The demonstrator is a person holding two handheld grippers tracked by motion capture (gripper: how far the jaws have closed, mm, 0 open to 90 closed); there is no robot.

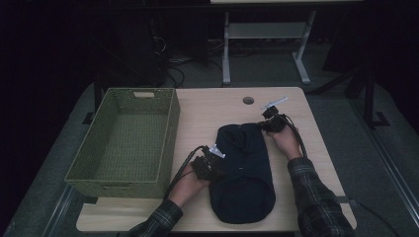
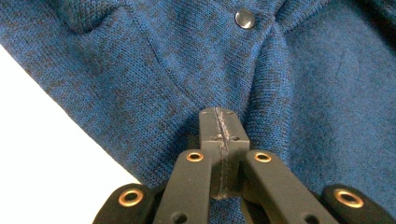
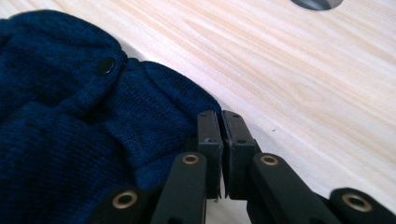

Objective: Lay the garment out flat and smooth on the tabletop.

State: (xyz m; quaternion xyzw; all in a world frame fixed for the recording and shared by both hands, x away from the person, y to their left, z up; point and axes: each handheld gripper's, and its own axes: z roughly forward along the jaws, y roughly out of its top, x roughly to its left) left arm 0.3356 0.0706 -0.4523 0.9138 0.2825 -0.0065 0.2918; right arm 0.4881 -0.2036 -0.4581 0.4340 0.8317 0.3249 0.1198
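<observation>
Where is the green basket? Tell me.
In the high view the green basket sits on the table's left side, beside the dark blue knit garment.

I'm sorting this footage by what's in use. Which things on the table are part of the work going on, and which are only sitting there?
In use:
- blue knit garment
- left hand-held gripper, shut at the garment's left edge
- right hand-held gripper, shut at its far right corner

Only sitting there:
- green woven basket, nothing in it
- wooden table with its cable hole

The room is dimly lit; a white-framed desk (image 1: 267, 34) and tangled cables (image 1: 170, 64) are seen on grey floor (image 1: 341, 108).
</observation>
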